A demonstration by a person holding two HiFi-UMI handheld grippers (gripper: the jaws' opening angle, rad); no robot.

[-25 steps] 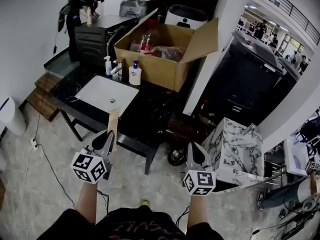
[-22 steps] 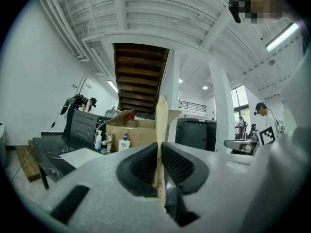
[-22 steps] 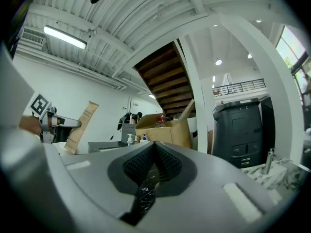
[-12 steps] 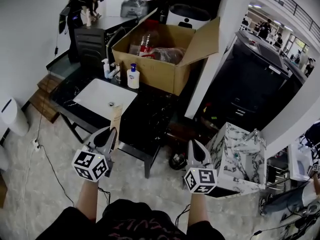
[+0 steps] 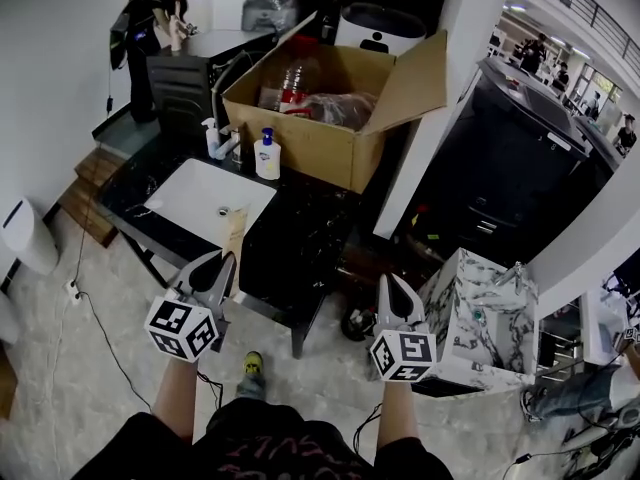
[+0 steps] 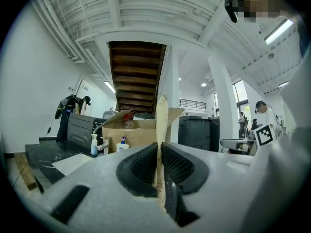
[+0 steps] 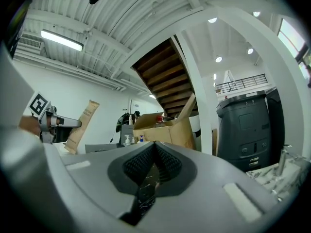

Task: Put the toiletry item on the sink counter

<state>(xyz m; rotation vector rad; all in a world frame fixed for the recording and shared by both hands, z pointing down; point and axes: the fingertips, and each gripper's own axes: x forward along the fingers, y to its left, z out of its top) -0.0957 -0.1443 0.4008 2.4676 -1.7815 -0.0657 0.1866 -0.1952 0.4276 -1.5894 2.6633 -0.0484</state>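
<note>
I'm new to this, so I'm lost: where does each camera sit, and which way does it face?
Head view: on the person's head, facing steeply down at the sink counter; forearms, left gripper and right gripper show.
Left gripper view: on that gripper, facing the cardboard box; its jaws pinch a brown packet.
Right gripper view: on that gripper, facing that box; jaws shut, empty.
Shared by all: box, packet.

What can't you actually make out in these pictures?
- Paper packet: its print is too small in the head view, and it is edge-on in the left gripper view.
- Cardboard box: its front wall hides most of the contents, head view.
- Pump bottle: label too small to read, head view.
</note>
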